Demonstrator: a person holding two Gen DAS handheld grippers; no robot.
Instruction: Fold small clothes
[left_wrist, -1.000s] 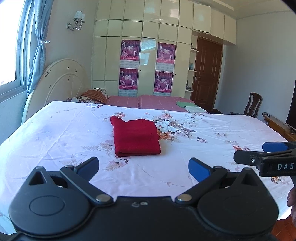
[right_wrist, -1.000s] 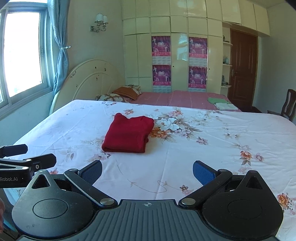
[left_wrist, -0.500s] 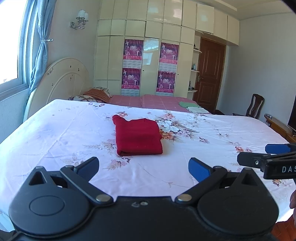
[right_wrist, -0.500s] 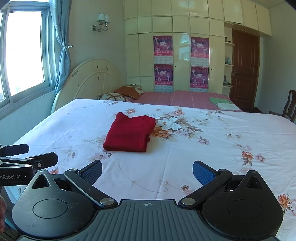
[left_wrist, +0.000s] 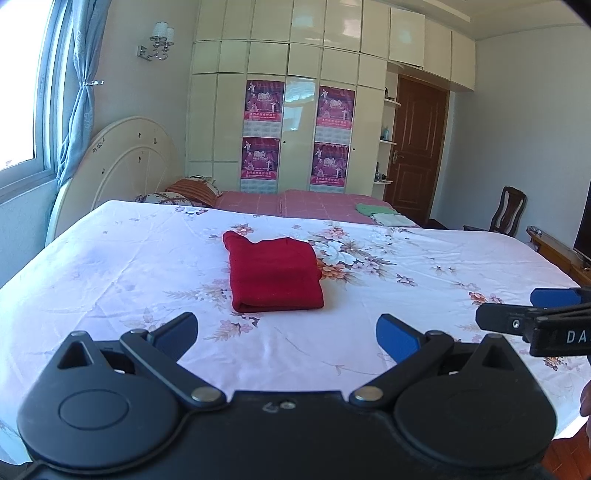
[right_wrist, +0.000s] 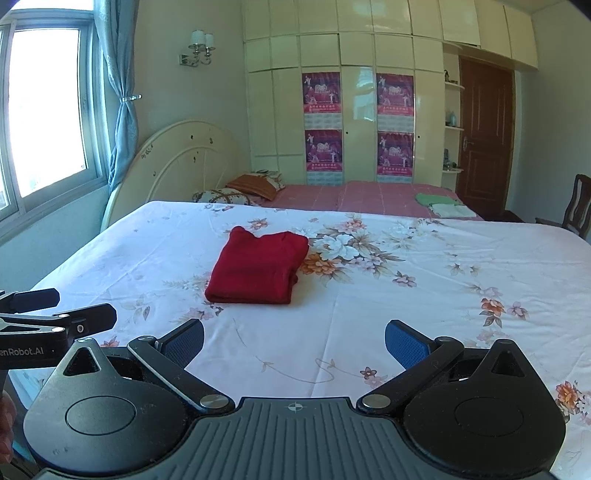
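A red garment (left_wrist: 275, 275) lies folded into a neat rectangle on the flowered white bedsheet (left_wrist: 110, 280); it also shows in the right wrist view (right_wrist: 258, 267). My left gripper (left_wrist: 286, 332) is open and empty, held back from the garment near the bed's front edge. My right gripper (right_wrist: 293, 341) is open and empty too, also short of the garment. Each gripper shows at the edge of the other's view, the right one (left_wrist: 535, 314) and the left one (right_wrist: 48, 314).
A pink bed (left_wrist: 317, 203) lies beyond with folded green and white clothes (left_wrist: 384, 216) and pillows (left_wrist: 192, 190). A round headboard (left_wrist: 122, 173), wardrobe (left_wrist: 295, 110), brown door (left_wrist: 417, 147) and wooden chair (left_wrist: 509, 210) stand around the room.
Both grippers have drawn back and tilted up slightly; the garment sits a little lower and farther in both views. The garment itself has not moved.
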